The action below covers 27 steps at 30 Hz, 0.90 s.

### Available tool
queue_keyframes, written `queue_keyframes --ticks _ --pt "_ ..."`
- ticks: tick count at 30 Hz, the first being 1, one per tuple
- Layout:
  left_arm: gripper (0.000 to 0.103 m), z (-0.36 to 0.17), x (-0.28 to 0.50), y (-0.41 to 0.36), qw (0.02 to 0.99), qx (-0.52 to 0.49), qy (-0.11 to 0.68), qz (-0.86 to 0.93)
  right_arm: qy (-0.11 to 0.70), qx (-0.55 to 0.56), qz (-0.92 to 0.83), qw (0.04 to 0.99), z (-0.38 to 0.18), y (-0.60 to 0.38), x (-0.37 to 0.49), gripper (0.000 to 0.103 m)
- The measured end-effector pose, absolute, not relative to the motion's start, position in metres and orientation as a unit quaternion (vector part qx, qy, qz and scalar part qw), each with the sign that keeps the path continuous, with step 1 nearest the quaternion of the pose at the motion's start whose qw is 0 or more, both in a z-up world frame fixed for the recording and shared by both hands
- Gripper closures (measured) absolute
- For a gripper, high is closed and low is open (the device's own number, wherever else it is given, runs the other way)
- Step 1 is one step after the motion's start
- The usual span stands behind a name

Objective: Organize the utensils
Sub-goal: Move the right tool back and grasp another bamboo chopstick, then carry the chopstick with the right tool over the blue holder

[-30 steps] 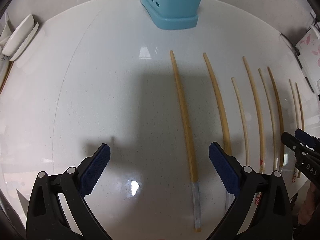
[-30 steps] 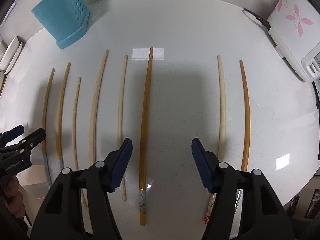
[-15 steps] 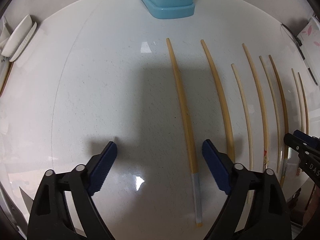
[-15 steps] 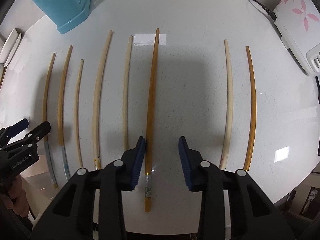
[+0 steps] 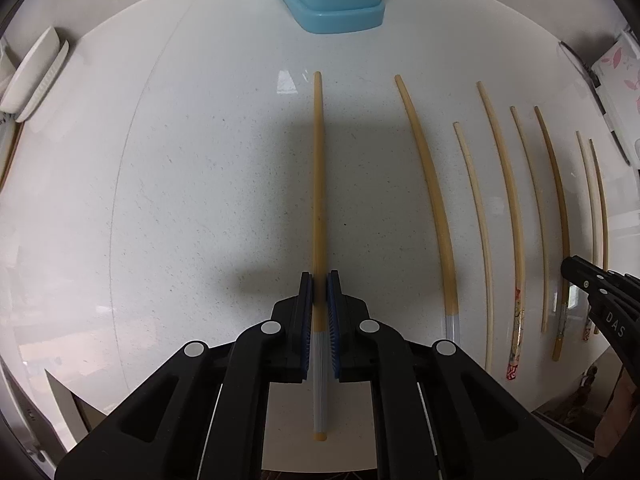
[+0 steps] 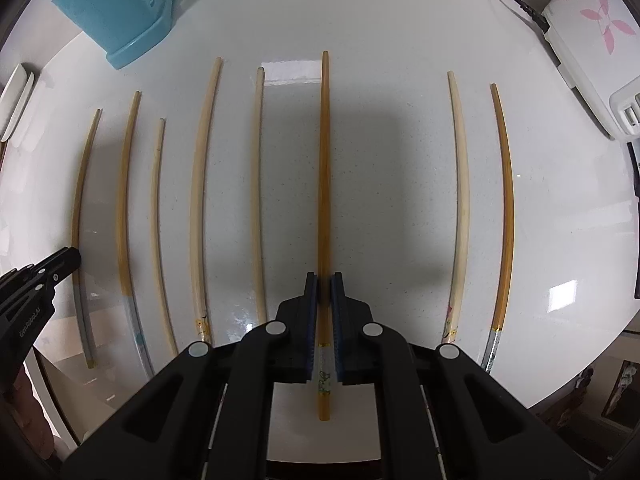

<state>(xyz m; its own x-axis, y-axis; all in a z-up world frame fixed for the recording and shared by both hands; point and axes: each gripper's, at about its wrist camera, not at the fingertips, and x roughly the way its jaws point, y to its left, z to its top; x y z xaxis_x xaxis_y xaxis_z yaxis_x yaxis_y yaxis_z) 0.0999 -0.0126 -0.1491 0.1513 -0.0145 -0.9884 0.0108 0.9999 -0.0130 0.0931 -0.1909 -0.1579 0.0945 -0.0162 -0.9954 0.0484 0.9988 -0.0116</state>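
Several chopsticks lie side by side on a white table (image 5: 180, 200). My left gripper (image 5: 319, 280) is shut on the leftmost tan chopstick (image 5: 318, 168), near its silver-banded near end. My right gripper (image 6: 324, 282) is shut on a darker amber chopstick (image 6: 324, 160), near its decorated near end. A blue perforated utensil holder (image 5: 332, 0) stands at the far edge, just beyond the left chopstick's tip; it also shows in the right wrist view (image 6: 120, 12) at the far left. Each gripper shows at the edge of the other's view: the right gripper (image 5: 600, 296) and the left gripper (image 6: 36, 284).
White plates (image 5: 32, 76) stand at the far left. A white appliance with pink flowers (image 6: 592, 40) and a black cable (image 6: 520, 4) sit at the far right. Other chopsticks (image 6: 204, 184) lie between and beside the two held ones. The table's near edge is right under the grippers.
Both grippers have closed from wide open. The left shifted right onto the leftmost chopstick; the right closed on the amber chopstick.
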Motion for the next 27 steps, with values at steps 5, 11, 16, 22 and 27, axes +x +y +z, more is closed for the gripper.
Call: queue_keyframes --ticks 5,11,16,22,27 --pt "0.096 -0.144 0.098 -0.009 0.765 -0.006 0.644 -0.015 0.668 0.012 -0.021 0.744 -0.156 -0.191 0.096 0.097" --pt "0.096 -0.13 0.08 -0.007 0.781 -0.012 0.624 -0.013 0.656 0.016 -0.02 0.755 -0.147 -0.194 0.093 0.097" --pt "0.096 -0.113 0.08 0.002 0.8 -0.028 0.599 -0.01 0.641 0.026 -0.016 0.767 -0.139 -0.193 0.094 0.097" --pt "0.096 -0.101 0.076 0.016 0.814 -0.044 0.579 -0.002 0.614 0.035 -0.011 0.788 -0.117 -0.19 0.096 0.097" --pt "0.096 -0.08 0.094 0.034 0.829 -0.043 0.558 -0.002 0.591 0.041 -0.004 0.806 -0.089 -0.195 0.1 0.097"
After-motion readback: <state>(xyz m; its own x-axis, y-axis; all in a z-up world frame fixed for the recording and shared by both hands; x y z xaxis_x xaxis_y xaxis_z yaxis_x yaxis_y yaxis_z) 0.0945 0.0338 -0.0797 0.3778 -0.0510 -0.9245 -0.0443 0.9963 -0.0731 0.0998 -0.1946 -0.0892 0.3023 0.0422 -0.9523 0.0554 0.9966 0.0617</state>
